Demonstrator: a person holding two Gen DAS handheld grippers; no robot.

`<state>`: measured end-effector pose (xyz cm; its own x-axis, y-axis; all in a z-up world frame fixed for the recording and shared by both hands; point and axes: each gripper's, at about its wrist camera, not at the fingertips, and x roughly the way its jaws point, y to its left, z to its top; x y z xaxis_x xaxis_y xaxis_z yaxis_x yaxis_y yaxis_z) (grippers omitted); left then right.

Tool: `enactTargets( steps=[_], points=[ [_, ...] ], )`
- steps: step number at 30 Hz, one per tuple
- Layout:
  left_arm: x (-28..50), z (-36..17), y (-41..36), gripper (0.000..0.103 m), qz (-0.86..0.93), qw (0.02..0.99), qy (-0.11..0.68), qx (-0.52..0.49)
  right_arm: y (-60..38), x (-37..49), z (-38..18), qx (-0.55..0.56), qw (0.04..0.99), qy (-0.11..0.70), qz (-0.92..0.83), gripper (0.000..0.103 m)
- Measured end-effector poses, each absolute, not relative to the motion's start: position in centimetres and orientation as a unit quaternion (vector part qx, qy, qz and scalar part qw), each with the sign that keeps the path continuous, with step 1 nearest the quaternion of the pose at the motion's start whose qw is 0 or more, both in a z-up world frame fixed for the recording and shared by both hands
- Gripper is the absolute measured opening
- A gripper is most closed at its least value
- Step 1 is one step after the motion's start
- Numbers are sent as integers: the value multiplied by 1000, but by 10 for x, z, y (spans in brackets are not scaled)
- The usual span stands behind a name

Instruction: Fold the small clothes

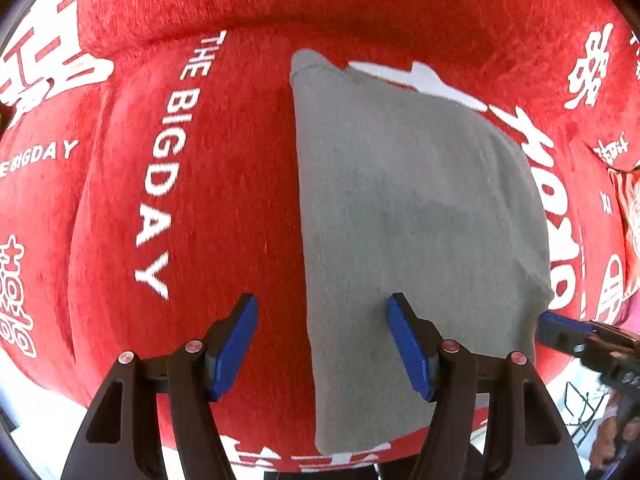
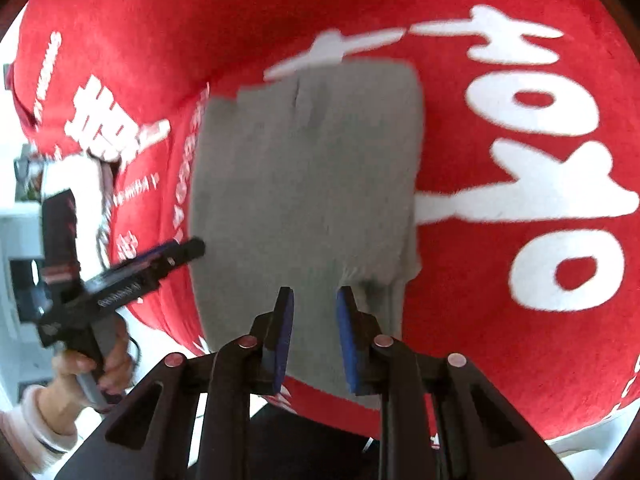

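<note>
While the flat grey knit garment (image 1: 416,216) lies folded lengthwise on the red plush cover with white lettering (image 1: 224,184), the left gripper (image 1: 322,344) hovers spread wide astride its left edge, and the right gripper (image 2: 314,336), part-open and empty, stands over the near right corner, seemingly ready to pinch for a further fold.
</note>
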<state>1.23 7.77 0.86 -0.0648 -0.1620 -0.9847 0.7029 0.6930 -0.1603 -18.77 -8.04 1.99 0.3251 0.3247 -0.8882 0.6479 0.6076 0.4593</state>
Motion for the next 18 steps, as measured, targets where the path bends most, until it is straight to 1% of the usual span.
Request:
enactTargets(
  steps=[2,4,5,7,10,11,18],
  points=[
    [10,8,80,68,-330,653,650,205,-80,-191,7,422,680,586,-129,24],
    [10,8,82,68,-328,652,653,201,-84,-197,-5,429,665,593,-148,21],
    [11,8,82,68,-326,652,654,199,-85,-200,-7,436,656,596,-155,21],
    [11,10,82,68,-326,653,655,198,-91,-207,-11,462,647,586,-157,20],
    [8,12,82,68,-327,654,650,207,-94,-216,-4,470,642,584,-162,22],
    [6,13,82,68,-328,655,648,211,-95,-217,-2,469,642,584,-165,24],
    [-2,20,83,68,-321,652,654,210,-102,-217,15,465,635,588,-185,24]
  ],
)
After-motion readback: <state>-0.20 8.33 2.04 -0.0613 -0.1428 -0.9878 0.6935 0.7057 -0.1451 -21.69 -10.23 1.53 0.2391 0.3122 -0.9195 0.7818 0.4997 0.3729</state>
